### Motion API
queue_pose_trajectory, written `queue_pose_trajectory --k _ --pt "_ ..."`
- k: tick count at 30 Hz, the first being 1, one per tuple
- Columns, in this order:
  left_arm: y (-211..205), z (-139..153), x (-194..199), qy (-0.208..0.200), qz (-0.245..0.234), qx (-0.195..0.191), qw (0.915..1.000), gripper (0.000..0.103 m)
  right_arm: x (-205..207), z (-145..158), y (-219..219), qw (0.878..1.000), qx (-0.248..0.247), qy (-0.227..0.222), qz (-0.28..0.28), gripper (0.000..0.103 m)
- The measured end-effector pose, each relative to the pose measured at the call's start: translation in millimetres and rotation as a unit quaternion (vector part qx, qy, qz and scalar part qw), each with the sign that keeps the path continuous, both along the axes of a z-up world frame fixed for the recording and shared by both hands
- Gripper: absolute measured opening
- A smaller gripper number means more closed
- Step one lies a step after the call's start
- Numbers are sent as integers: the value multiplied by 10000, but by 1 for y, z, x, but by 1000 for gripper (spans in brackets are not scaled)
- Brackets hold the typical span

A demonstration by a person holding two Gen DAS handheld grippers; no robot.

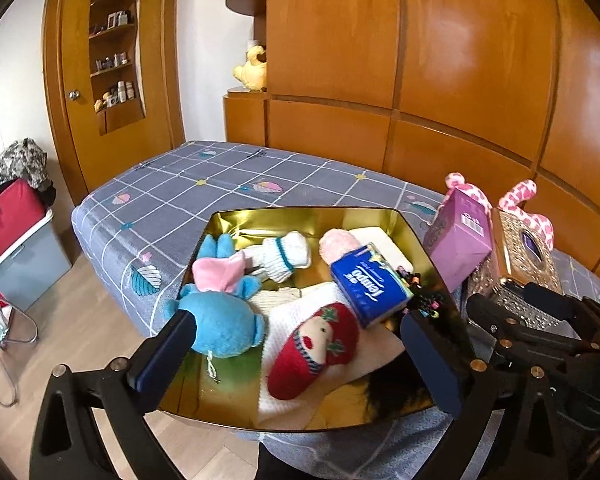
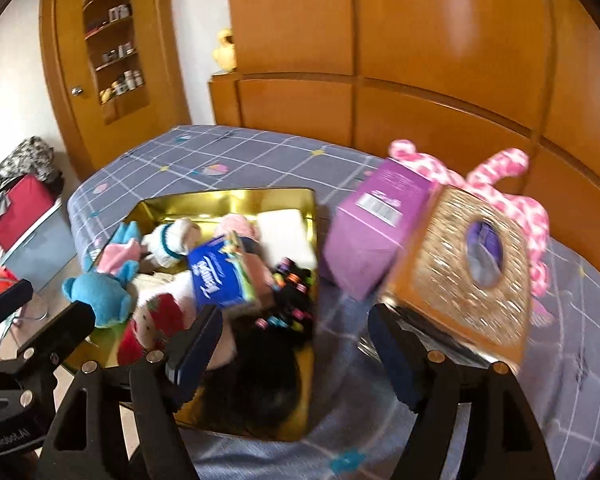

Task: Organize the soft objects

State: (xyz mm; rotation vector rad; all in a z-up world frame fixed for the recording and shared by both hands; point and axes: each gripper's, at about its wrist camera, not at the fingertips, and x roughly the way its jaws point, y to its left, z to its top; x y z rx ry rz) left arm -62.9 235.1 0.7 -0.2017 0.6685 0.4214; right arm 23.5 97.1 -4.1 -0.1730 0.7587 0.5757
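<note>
Both your tongs, left (image 1: 296, 344) and right (image 2: 296, 354), gape empty above the gold tin (image 1: 260, 216) on the bed, already crowded with soft toys, so reach next for the pink plush (image 2: 512, 184) behind the boxes

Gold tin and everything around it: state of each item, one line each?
gold tin: lid off, on the bed, loaded with soft items
blue plush: in tin, at its left edge
red slipper: in tin, on white cloth
Tempo tissue pack: in tin, tilted on the pile
purple box: outside tin, tilted, leaning
gold tissue box: outside tin, tilted
left gripper: open, empty
right gripper: open, empty
</note>
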Motion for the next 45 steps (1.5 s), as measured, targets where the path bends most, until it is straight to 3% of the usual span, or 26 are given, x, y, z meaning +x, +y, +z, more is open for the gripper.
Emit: queue_pose_trajectory --k 13,45 --pt "-23 1 0 35 -184 131 9997 103 -17 7 -34 9982 18 -385 -464 76" --pt "-20 0 -1 21 -98 33 9999 103 -19 9 -39 9968 44 -478 -635 76"
